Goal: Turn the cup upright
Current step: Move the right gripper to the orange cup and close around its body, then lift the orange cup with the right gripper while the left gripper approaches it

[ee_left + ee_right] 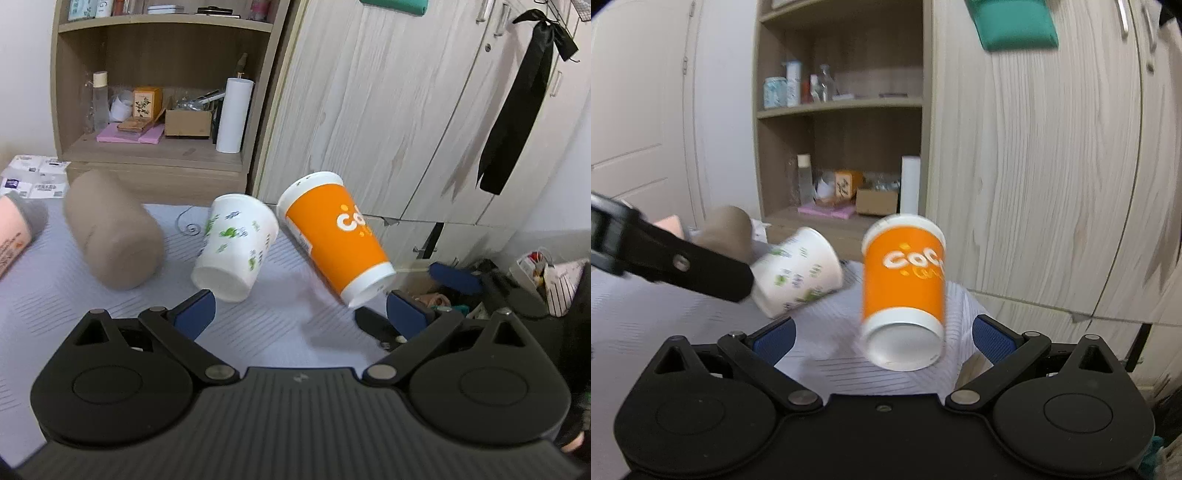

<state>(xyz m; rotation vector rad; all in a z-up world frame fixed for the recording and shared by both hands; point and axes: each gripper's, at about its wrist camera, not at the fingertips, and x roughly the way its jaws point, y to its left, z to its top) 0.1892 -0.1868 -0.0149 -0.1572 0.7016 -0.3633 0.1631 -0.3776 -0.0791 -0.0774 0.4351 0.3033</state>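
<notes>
An orange paper cup (334, 236) lies tilted on the pale blue striped cloth (110, 317), its white base toward me; it also shows in the right wrist view (903, 280). A white cup with green print (236, 243) lies on its side to its left, base toward me, and shows in the right wrist view (798, 275). My left gripper (301, 314) is open, its blue pads just short of both cup bases. My right gripper (884, 338) is open, with the orange cup's base between its blue pads, not clamped. The left gripper's black finger (683, 264) crosses the right wrist view.
A tan cylinder (114, 236) lies on the cloth left of the white cup. A wooden shelf unit (162, 92) with bottles and boxes stands behind. Wardrobe doors (388, 110) stand right. Bags and clutter (535, 273) lie on the floor past the cloth's right edge.
</notes>
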